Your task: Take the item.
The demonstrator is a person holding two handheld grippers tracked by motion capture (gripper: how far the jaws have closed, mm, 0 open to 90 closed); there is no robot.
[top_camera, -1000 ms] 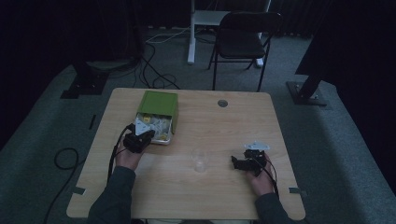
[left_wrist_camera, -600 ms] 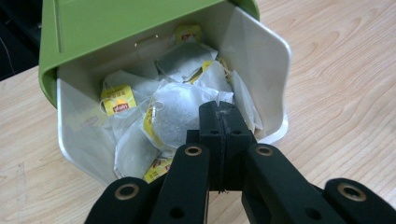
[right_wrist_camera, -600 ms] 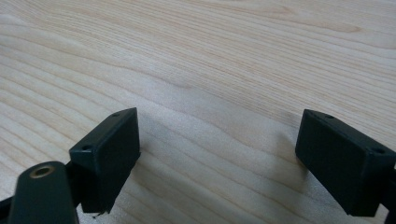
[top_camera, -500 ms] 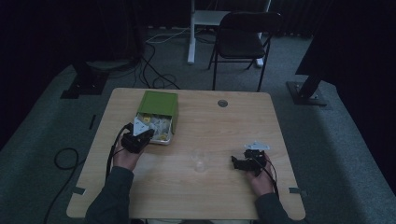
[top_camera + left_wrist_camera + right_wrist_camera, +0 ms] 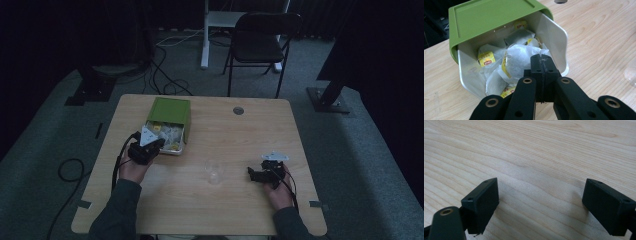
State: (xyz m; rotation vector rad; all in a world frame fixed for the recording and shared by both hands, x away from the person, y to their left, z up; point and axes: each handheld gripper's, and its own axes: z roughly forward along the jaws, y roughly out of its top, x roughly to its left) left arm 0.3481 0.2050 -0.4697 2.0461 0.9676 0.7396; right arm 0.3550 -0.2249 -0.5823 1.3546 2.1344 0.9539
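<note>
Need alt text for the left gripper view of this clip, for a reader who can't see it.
The left gripper, its two black jaws pressed together, is clamped on the edge of a tea bag at the mouth of a green box lying on its side, full of yellow-tagged tea bags. The box rests on a light wooden table.

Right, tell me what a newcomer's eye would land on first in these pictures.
The green box lying on its side at the table's left, spilling tea bags, catches the eye first. The left tongs are pressed shut at its mouth, seemingly pinching the edge of a tea bag. Then the clear glass mid-table, and the right tongs spread open over bare wood.
</note>
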